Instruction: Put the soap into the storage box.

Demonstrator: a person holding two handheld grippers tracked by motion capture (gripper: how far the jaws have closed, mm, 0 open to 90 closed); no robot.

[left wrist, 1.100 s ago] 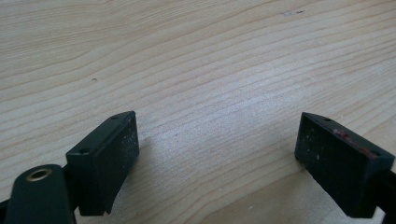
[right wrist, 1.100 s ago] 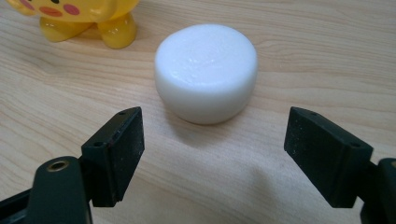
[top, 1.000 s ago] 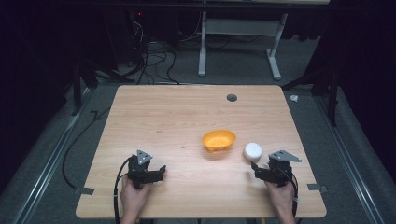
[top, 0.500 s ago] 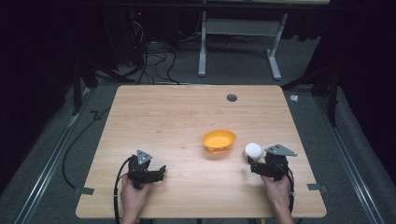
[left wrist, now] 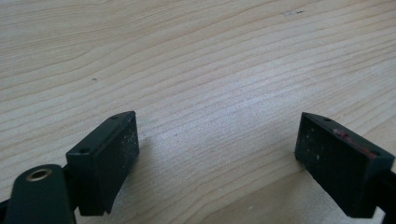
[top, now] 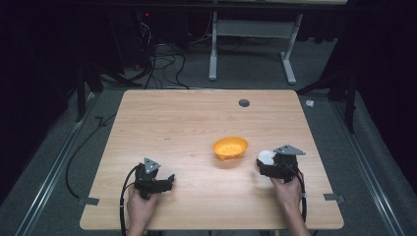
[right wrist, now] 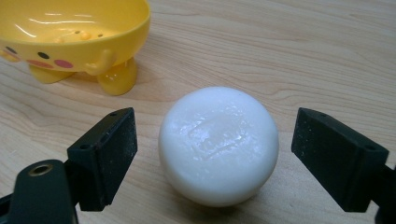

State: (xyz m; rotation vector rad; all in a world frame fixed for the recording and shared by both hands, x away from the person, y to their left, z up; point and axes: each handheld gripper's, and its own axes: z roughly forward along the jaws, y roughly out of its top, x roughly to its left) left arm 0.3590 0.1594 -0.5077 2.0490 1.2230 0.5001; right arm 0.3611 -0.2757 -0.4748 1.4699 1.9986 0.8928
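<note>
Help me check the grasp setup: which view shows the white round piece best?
The right gripper view: the white round piece sits large on the table between the right gripper's open jaws, untouched. The high view shows it as a small white spot beside the yellow bowl. The left gripper view shows bare table.

Overhead view — claw cameras close, seemingly.

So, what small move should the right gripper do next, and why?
Probably close the right gripper on the white round piece. Its jaws stand open on either side of the piece, not touching it, and the piece rests on the table beside the yellow bowl.
</note>
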